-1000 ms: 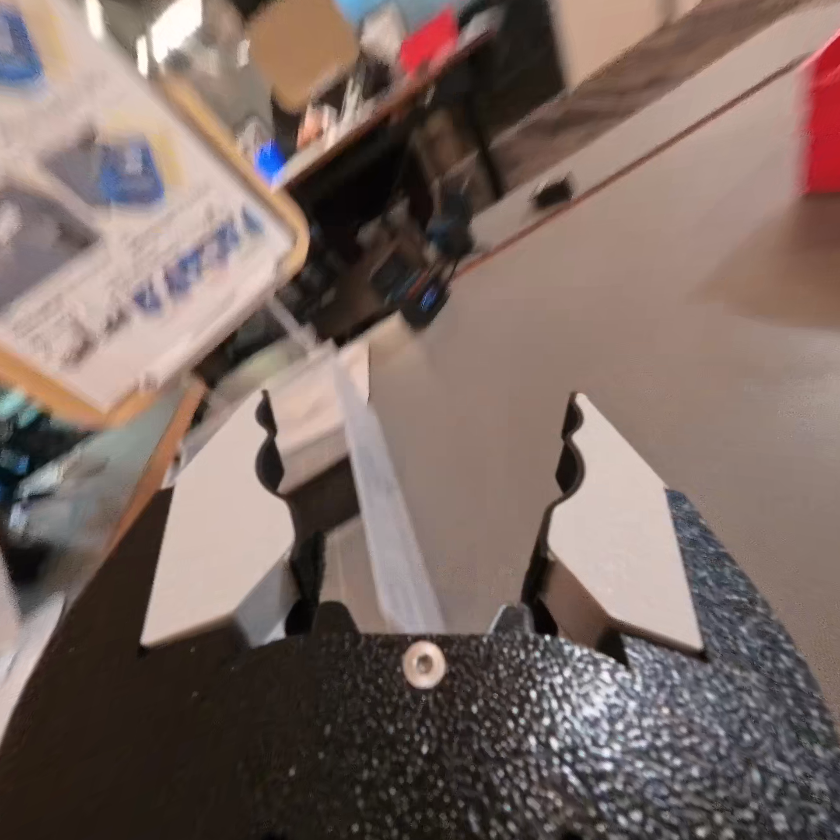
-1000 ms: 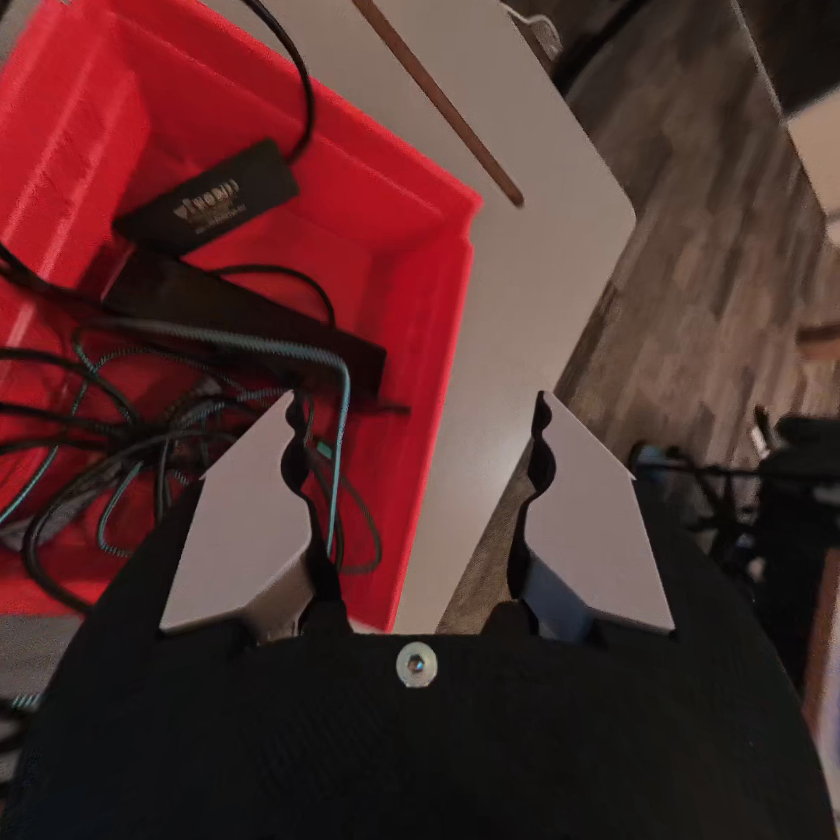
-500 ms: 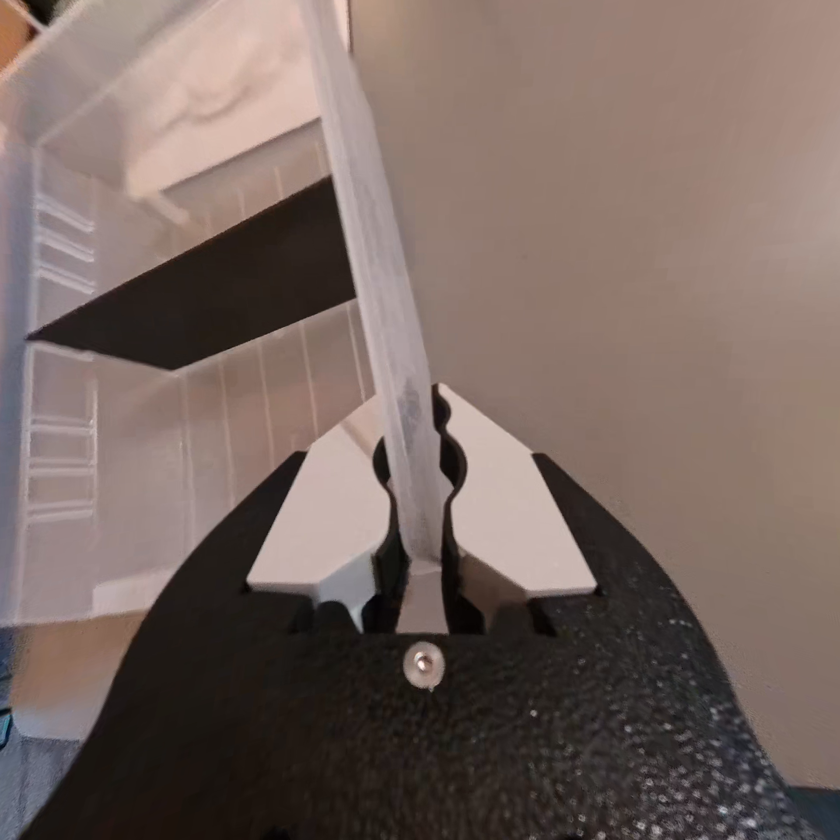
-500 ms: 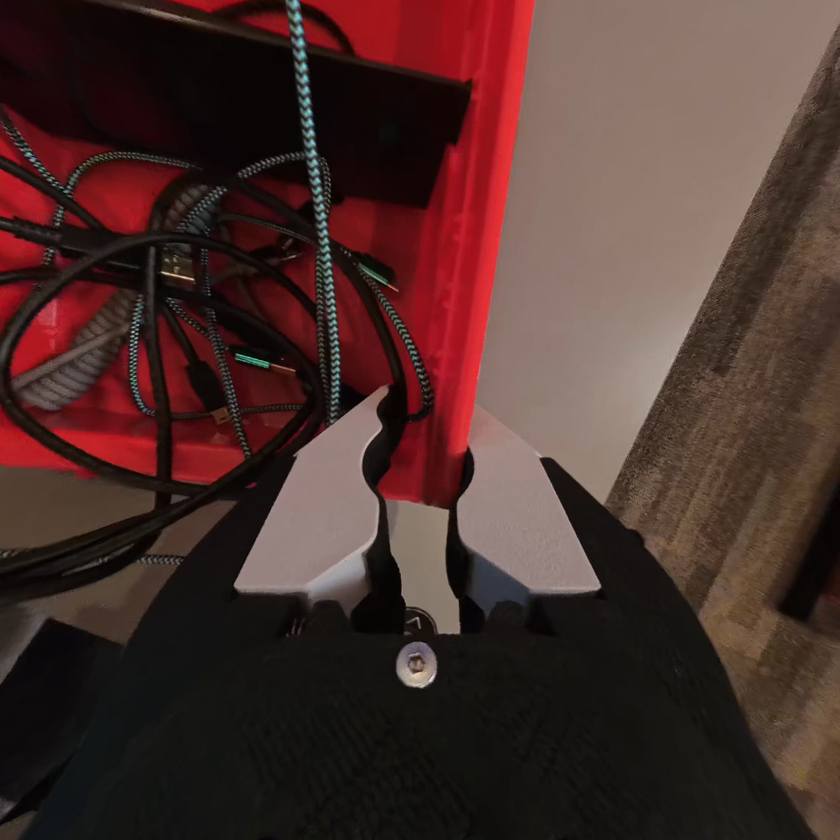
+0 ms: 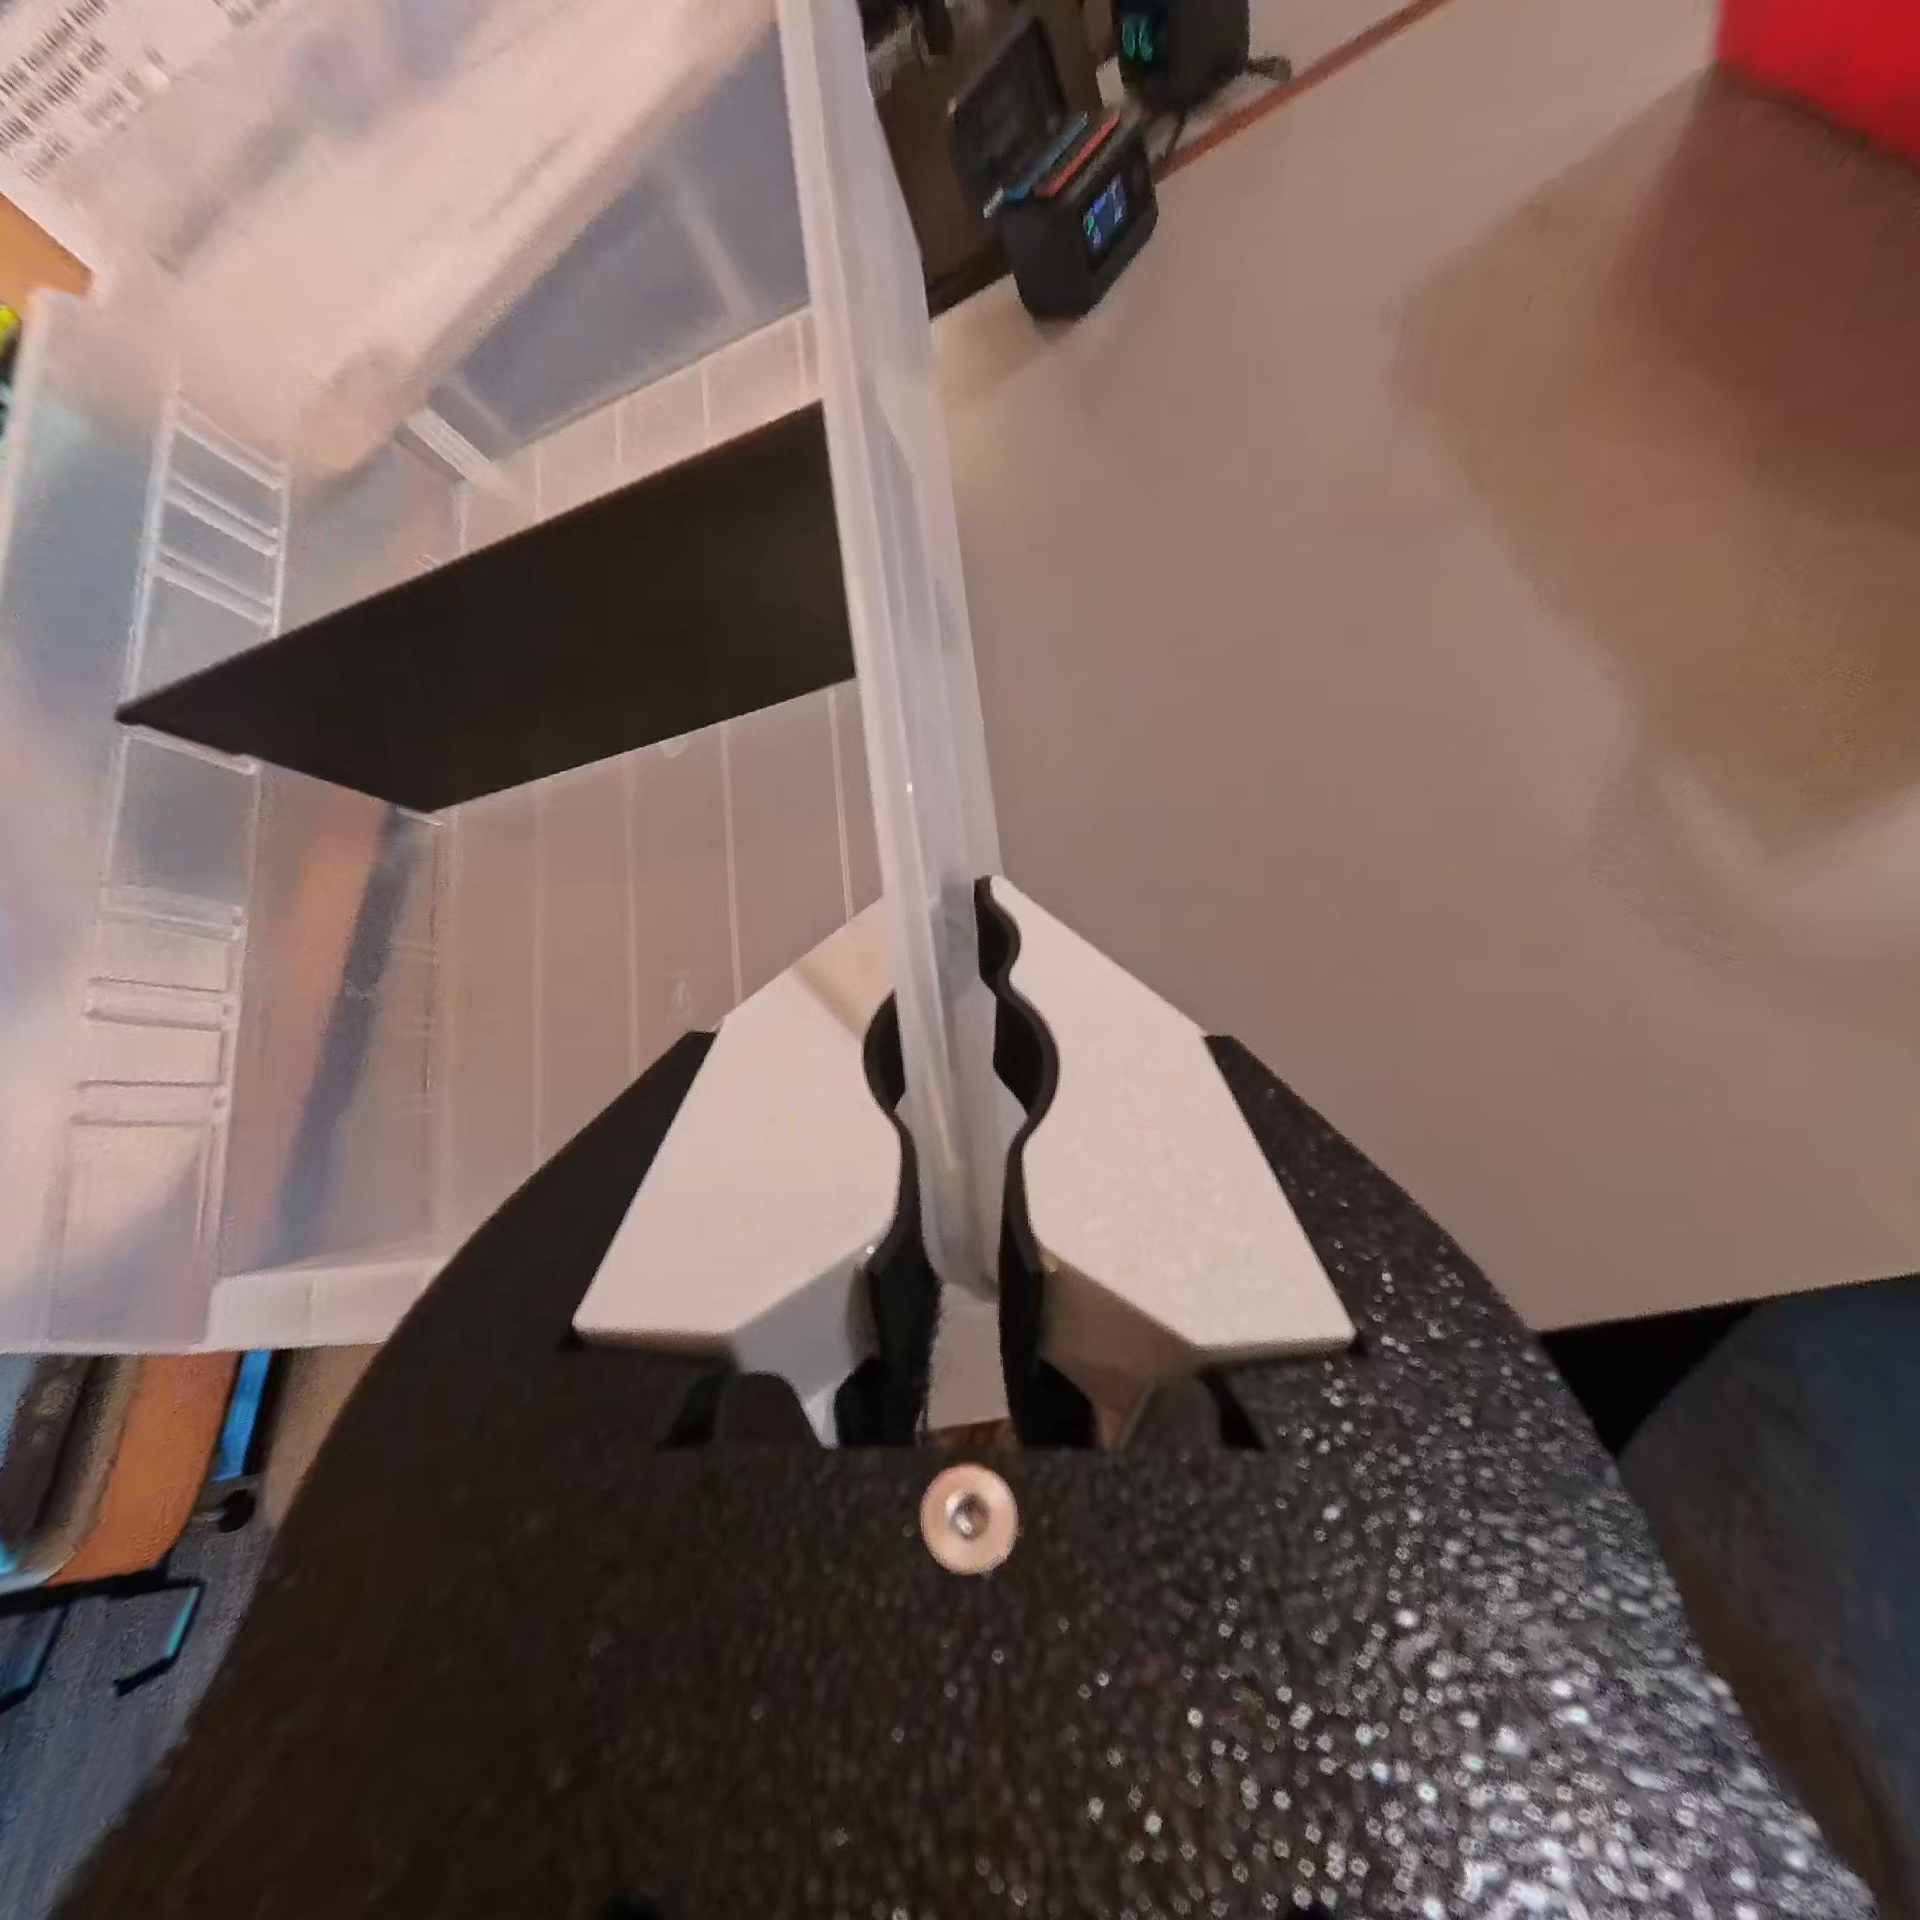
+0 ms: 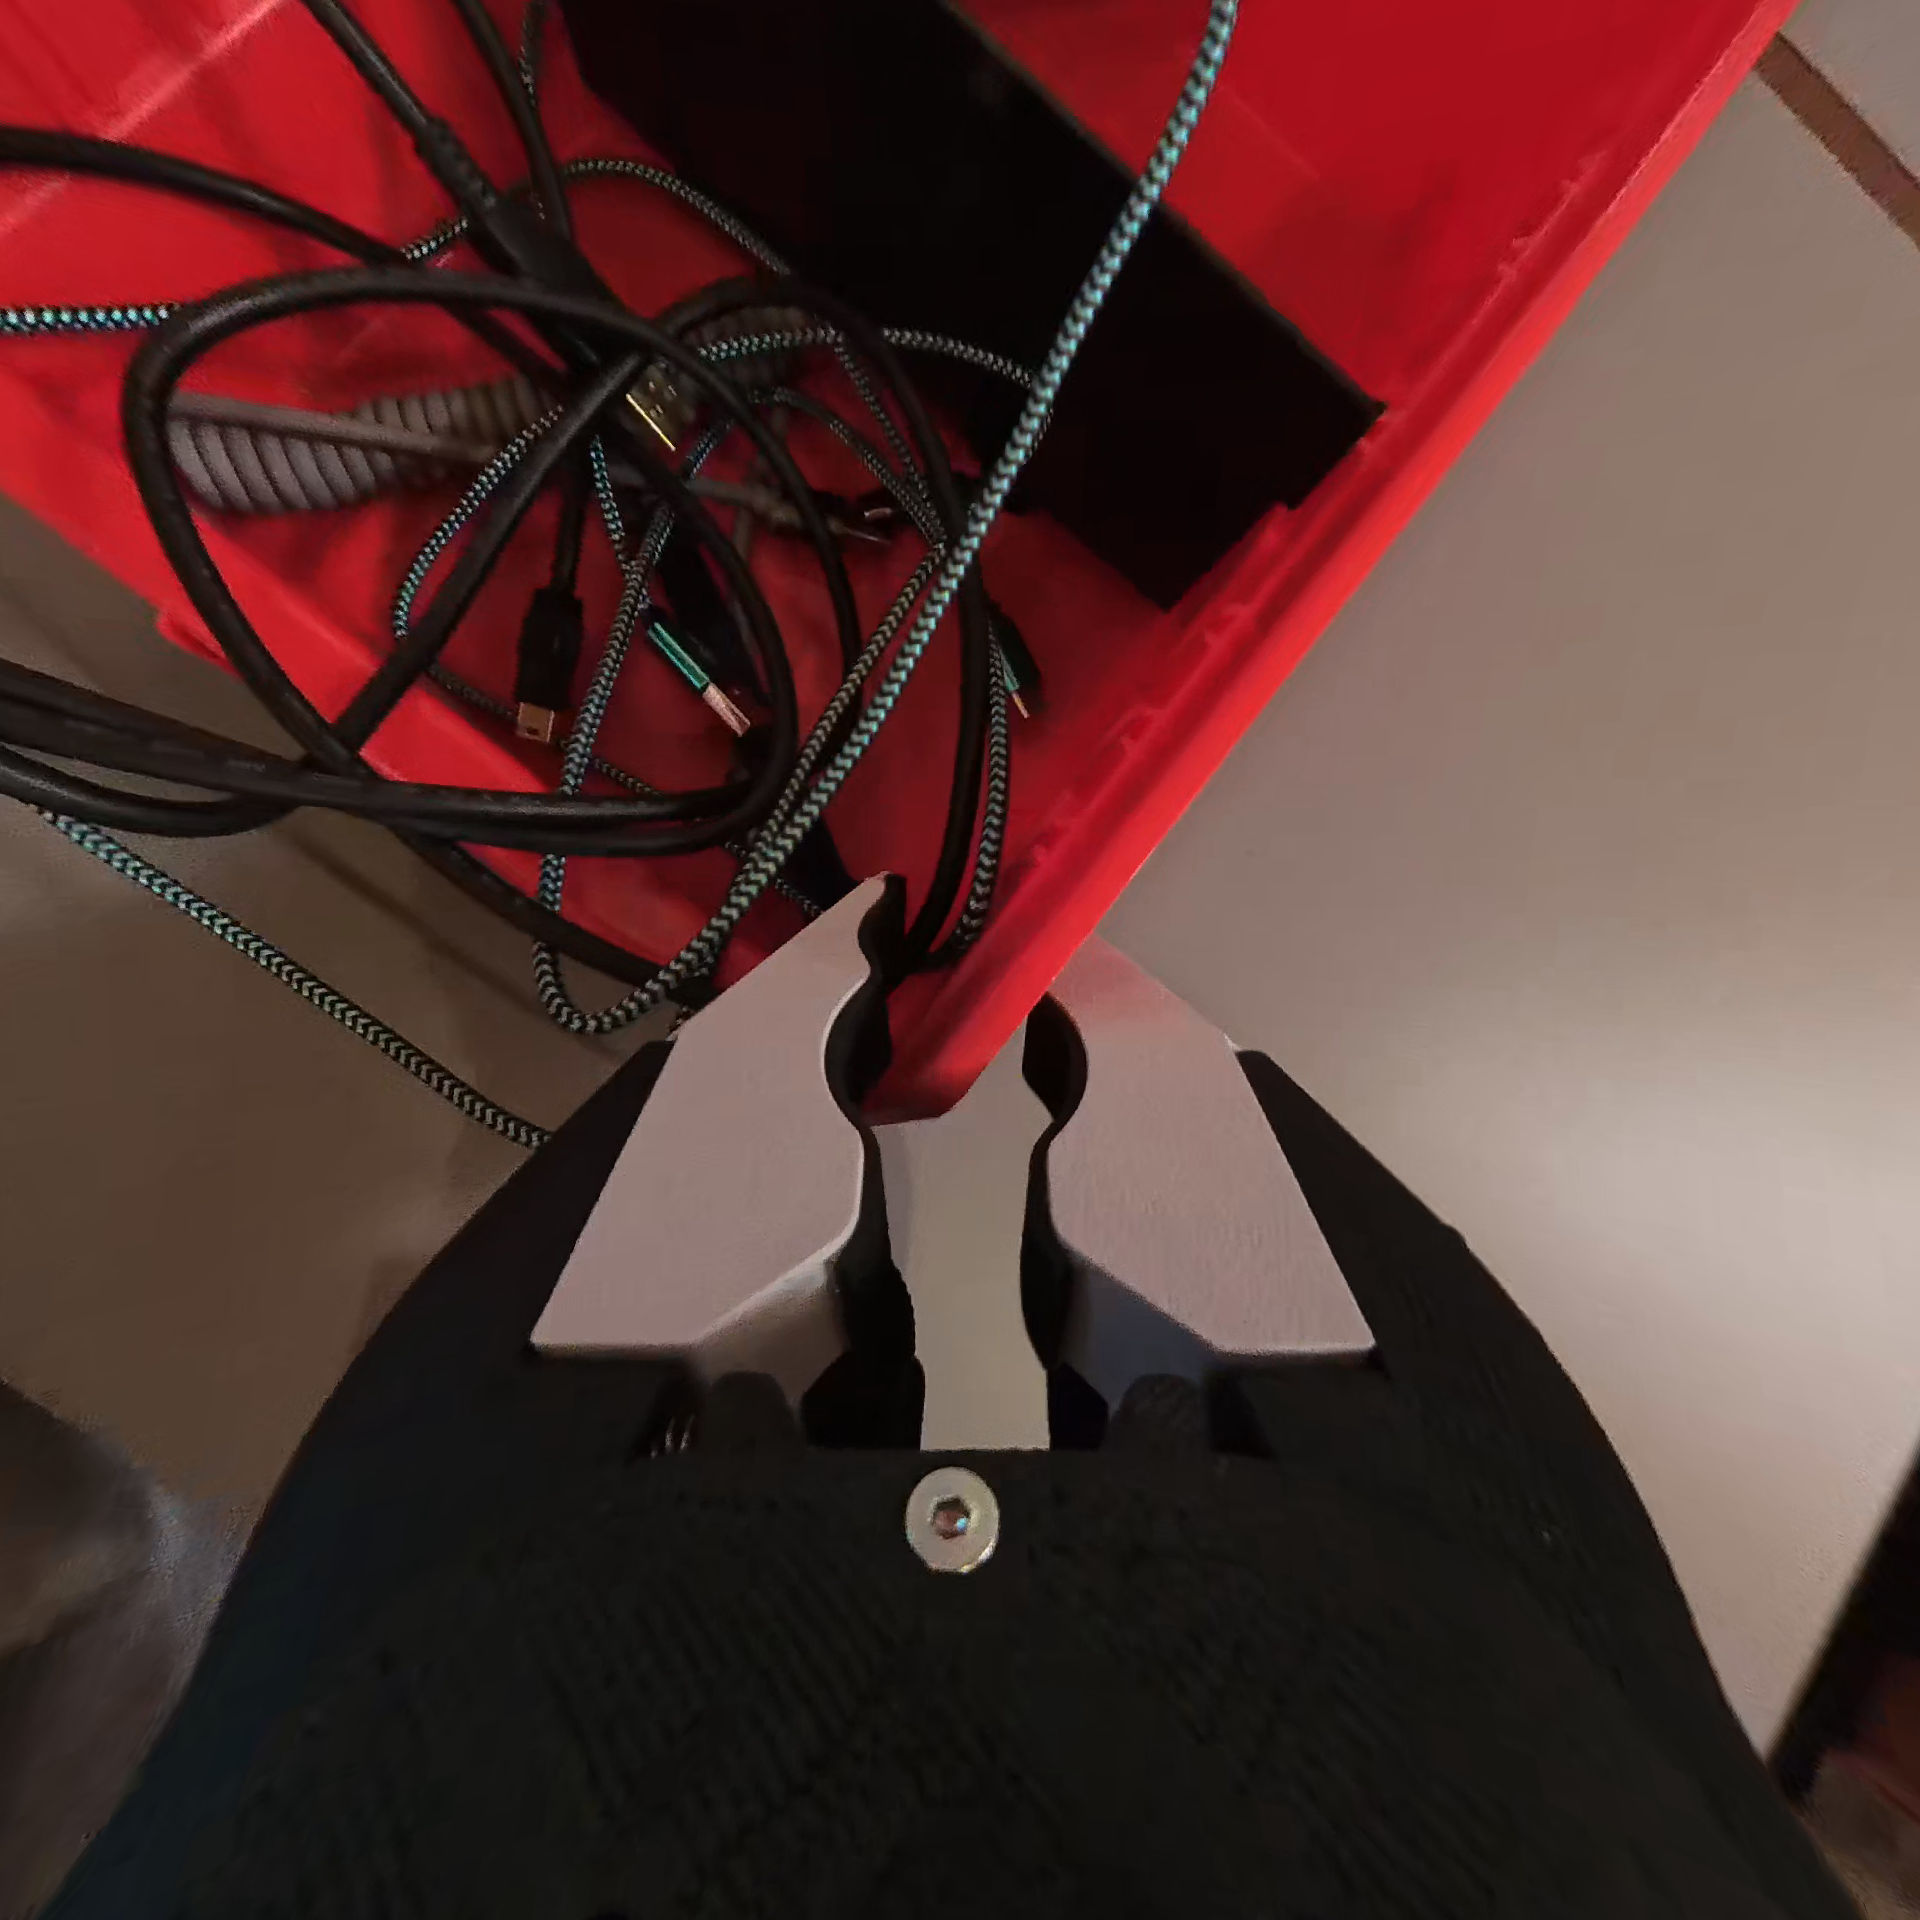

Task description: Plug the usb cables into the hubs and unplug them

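In the left wrist view my left gripper [image 5: 951,997] is shut on the right wall of a clear plastic bin [image 5: 883,520]. A black divider [image 5: 520,644] crosses the bin's inside. In the right wrist view my right gripper [image 6: 977,977] is shut on the corner wall of a red bin [image 6: 1299,665]. The red bin holds a tangle of black and teal braided usb cables [image 6: 623,520] and a black divider [image 6: 1018,260]. No hub shows clearly in either view. The red bin looks tilted.
Both bins rest on a beige table [image 5: 1351,831]. A small black device with a lit screen [image 5: 1081,229] stands at the table's far edge. Some cables [image 6: 260,966] trail out of the red bin onto the table. Floor shows below the table's near edge [image 6: 1860,1714]. Spacing between my two grippers at the tips: around 50 centimeters.
Both grippers went from open to shut, each on a bin wall. The clear bin has shifted, with the far table edge now in view. The red bin has turned and tilted.
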### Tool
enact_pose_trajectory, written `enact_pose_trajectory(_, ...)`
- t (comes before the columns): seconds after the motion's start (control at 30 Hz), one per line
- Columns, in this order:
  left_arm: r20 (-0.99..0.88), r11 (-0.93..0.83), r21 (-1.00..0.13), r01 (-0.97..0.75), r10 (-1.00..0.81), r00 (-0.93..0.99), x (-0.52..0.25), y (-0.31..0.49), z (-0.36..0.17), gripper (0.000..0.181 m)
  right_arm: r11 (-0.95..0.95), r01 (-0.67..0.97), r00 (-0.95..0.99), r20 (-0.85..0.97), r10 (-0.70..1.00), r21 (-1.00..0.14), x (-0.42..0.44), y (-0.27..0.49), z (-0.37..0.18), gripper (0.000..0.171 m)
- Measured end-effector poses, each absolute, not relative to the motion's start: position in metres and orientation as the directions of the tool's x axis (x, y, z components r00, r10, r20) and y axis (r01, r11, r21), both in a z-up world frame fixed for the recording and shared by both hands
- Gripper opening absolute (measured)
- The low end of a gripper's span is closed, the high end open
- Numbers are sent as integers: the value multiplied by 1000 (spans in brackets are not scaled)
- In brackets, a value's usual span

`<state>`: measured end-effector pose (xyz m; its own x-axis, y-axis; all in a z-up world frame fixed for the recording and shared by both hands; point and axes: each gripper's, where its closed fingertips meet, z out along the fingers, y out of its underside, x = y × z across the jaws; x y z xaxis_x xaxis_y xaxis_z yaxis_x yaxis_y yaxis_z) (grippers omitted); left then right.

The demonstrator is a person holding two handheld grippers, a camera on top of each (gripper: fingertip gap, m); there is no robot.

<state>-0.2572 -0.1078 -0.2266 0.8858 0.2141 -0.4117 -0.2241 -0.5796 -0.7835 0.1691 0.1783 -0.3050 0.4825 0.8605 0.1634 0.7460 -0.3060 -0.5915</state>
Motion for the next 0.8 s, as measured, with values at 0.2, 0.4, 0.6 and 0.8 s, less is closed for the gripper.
enact_pose_trajectory(0.2,-437,-512,-812,-280,216,873,-237,-118,-193,2,-262,725,449,149,881,-637,69,134,-304,18)
enact_pose_trajectory(0.4,-464,-434,-832,-346,201,863,-217,-117,-155,2,-197,660,418,138,898,-725,-37,83,-303,19)
enact_pose_trajectory(0.6,-453,-339,-849,-404,74,889,-184,-85,-128,2,-74,485,297,85,951,-871,-86,42,-270,58)
enact_pose_trajectory(0.8,-404,-204,-866,-457,-253,879,-92,-8,-120,2,-149,244,597,27,802,-958,57,128,-203,65)
